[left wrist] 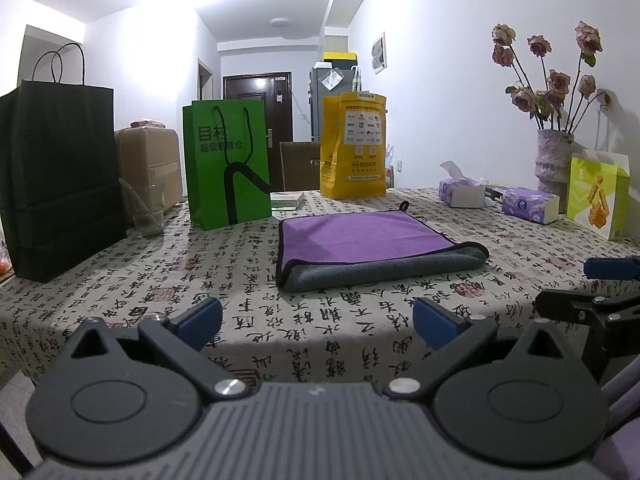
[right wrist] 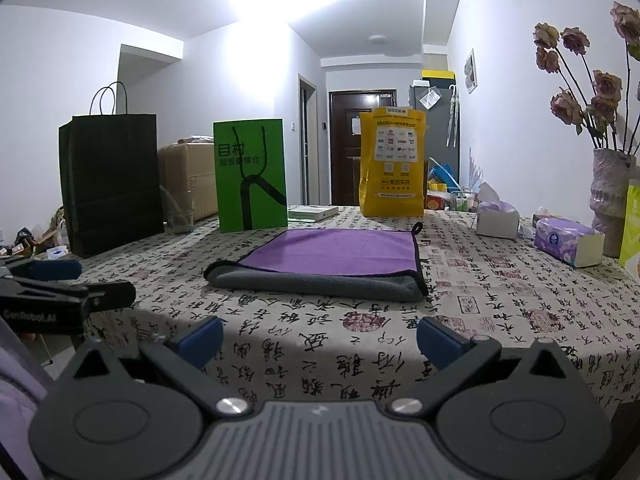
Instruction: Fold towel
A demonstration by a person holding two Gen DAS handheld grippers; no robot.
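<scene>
A purple towel [left wrist: 352, 238] with a grey underside lies folded on the printed tablecloth [left wrist: 248, 292], its grey fold edge toward me and a small loop at its far right corner. It also shows in the right wrist view [right wrist: 332, 250]. My left gripper [left wrist: 318, 326] is open and empty, low at the table's near edge, short of the towel. My right gripper [right wrist: 320, 340] is open and empty, also at the near edge. Each gripper shows in the other's view: the right one [left wrist: 592, 296] at the right, the left one [right wrist: 56, 288] at the left.
Behind the towel stand a black paper bag [left wrist: 60, 176], a glass [left wrist: 149, 210], a green bag [left wrist: 228, 160] and a yellow bag [left wrist: 354, 144]. Tissue packs [left wrist: 530, 204], a vase of dried roses [left wrist: 554, 160] and a snack box [left wrist: 598, 196] sit at the right.
</scene>
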